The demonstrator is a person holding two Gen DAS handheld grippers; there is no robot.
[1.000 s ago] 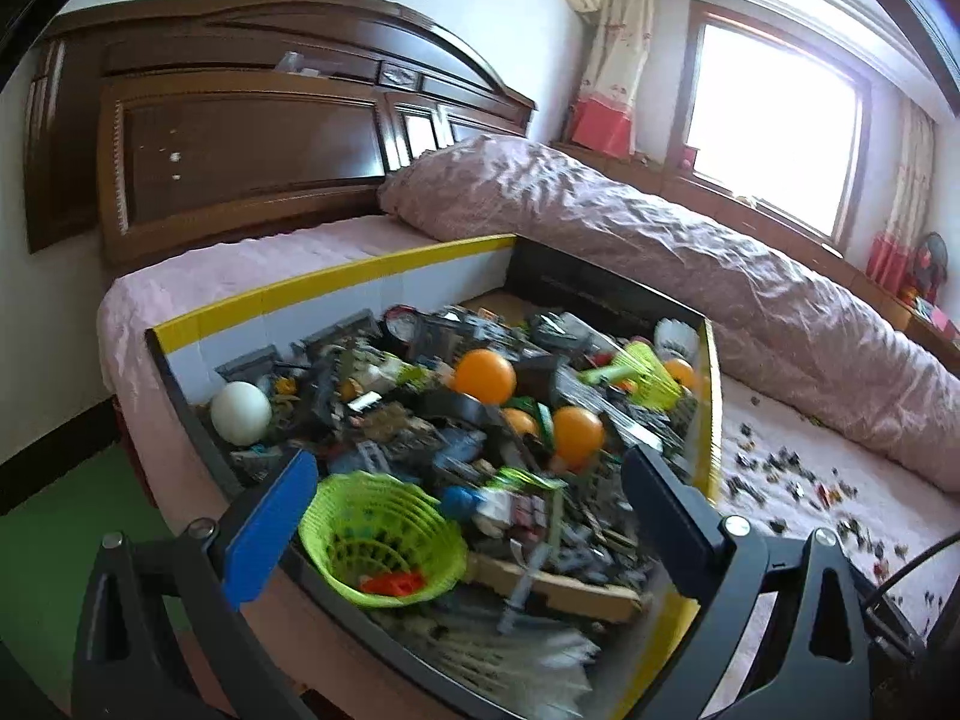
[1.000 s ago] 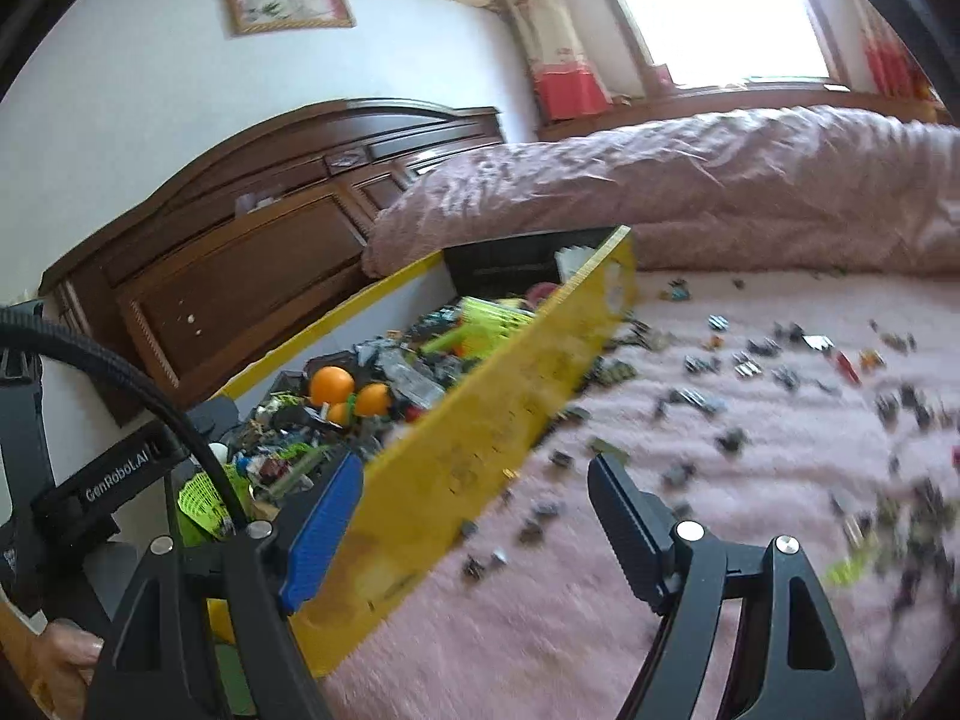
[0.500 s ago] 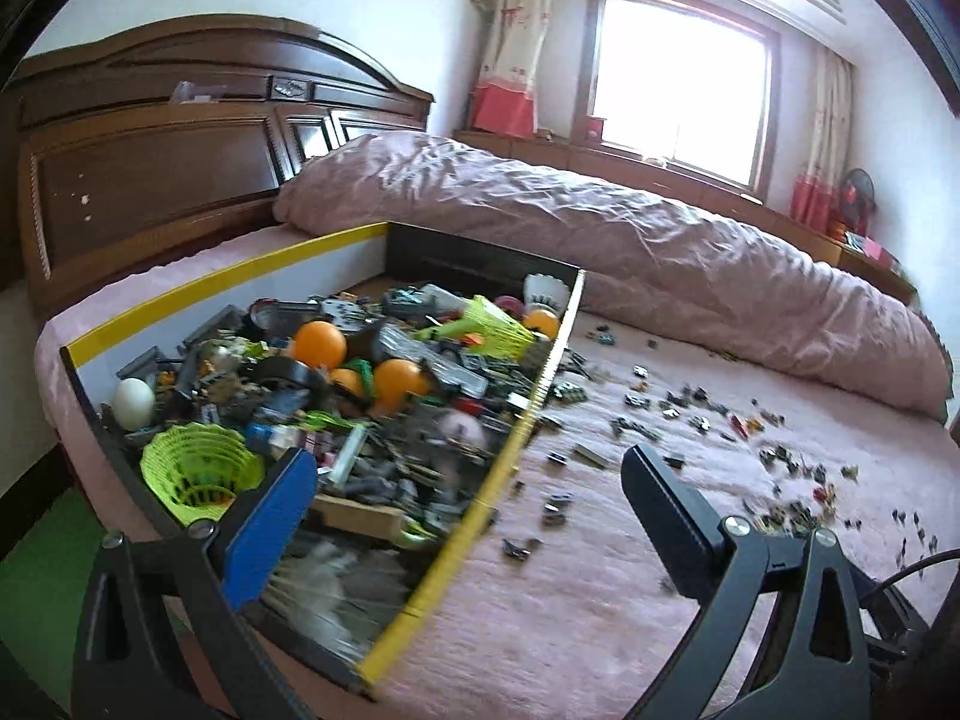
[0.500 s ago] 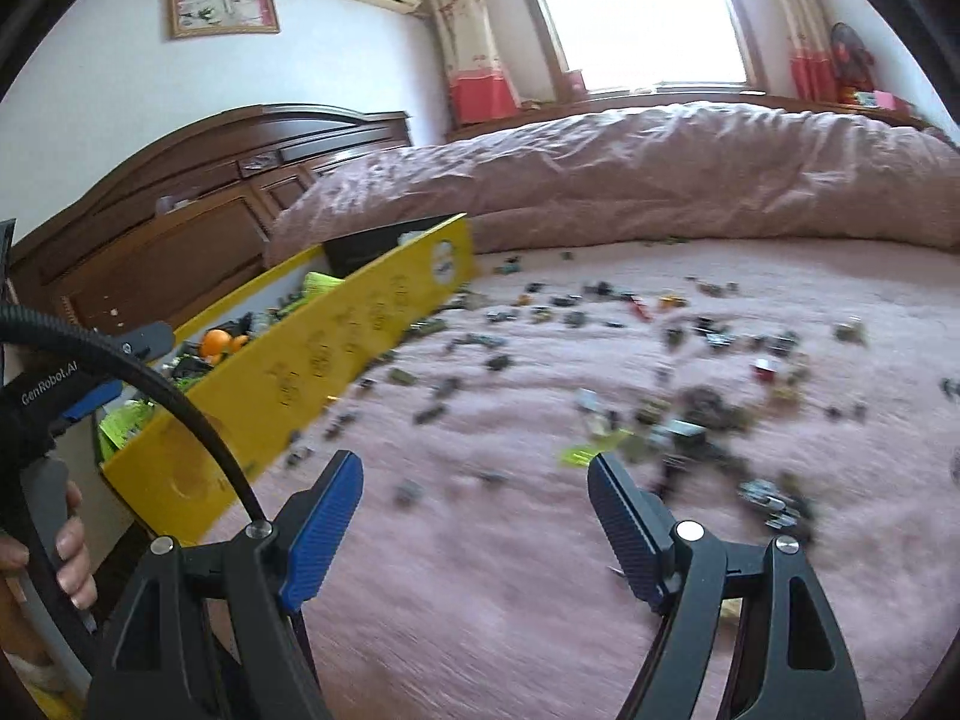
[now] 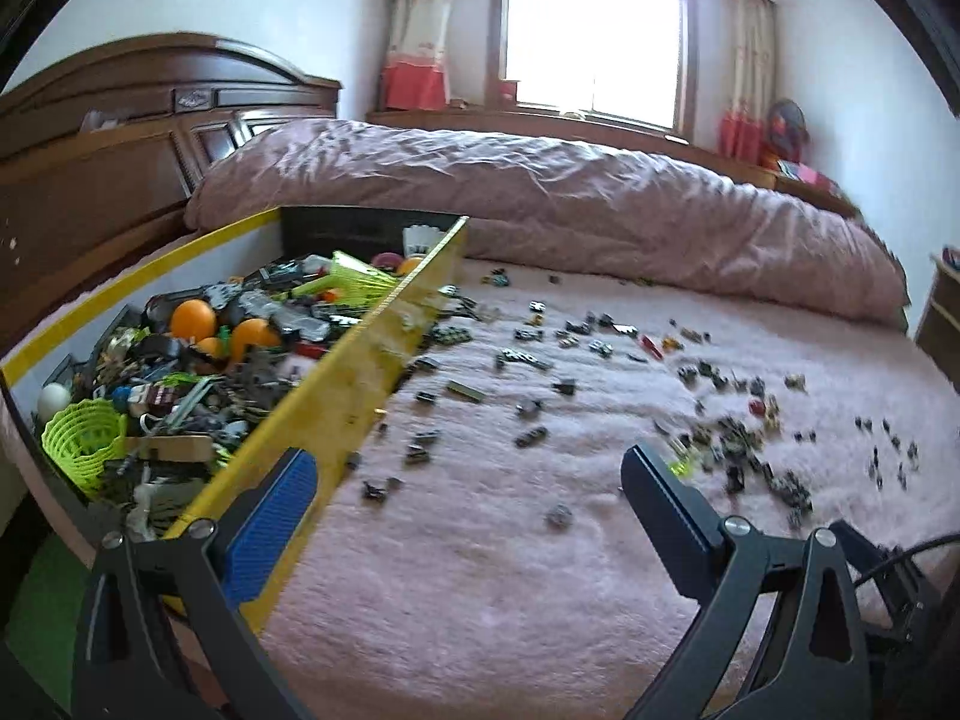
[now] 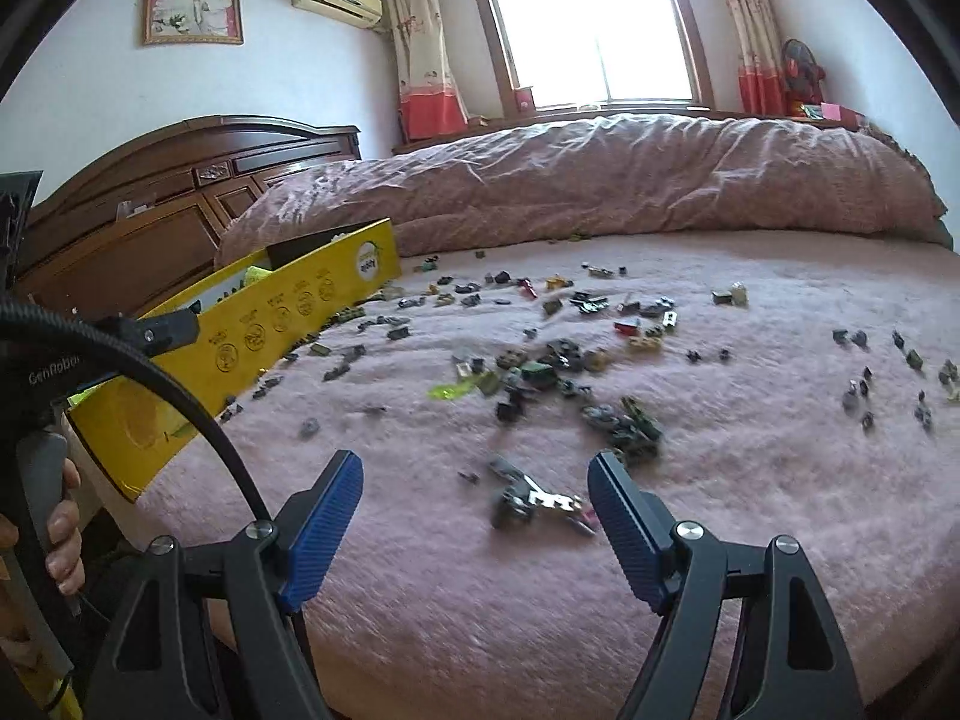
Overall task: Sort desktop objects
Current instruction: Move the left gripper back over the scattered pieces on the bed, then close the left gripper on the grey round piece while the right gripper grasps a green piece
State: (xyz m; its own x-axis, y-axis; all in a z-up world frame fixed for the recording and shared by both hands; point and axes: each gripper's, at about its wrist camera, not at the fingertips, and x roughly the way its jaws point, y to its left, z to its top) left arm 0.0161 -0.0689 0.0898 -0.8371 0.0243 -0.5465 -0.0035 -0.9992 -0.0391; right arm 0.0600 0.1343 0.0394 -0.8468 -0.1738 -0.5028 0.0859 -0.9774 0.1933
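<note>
Both tongs are spread wide and hold nothing. The right tongs [image 6: 474, 510] hover low over the pink bed cover [image 6: 480, 612], and the nearest loose thing lies just ahead of them, between the fingertips and a little toward the right one: a small dark and white toy piece [image 6: 537, 501] with a pink end. Its long axis runs roughly crosswise to the tongs' line of sight, so the two blue pads [image 6: 324, 516] would meet it at its ends unless the wrist turns; closing across the narrow side looks the safer grip, though the blur hides its exact shape.

Beyond it, farther ahead and slightly right, a dense cluster of dark green and black pieces [image 6: 624, 420] lies on the cover, with a bright green translucent chip [image 6: 450, 390] ahead and to the left. More scattered bits run on toward the rolled quilt [image 6: 600, 180].

The left tongs [image 5: 468, 498] hang over bare cover; their nearest scrap is a small grey piece [image 5: 558, 516] just ahead. To their left stands the yellow-walled box [image 5: 336, 396], crammed with toys, orange balls [image 5: 193, 319] and a green basket [image 5: 84, 438]. By my judgement the right hand is nearer to a pick.
</note>
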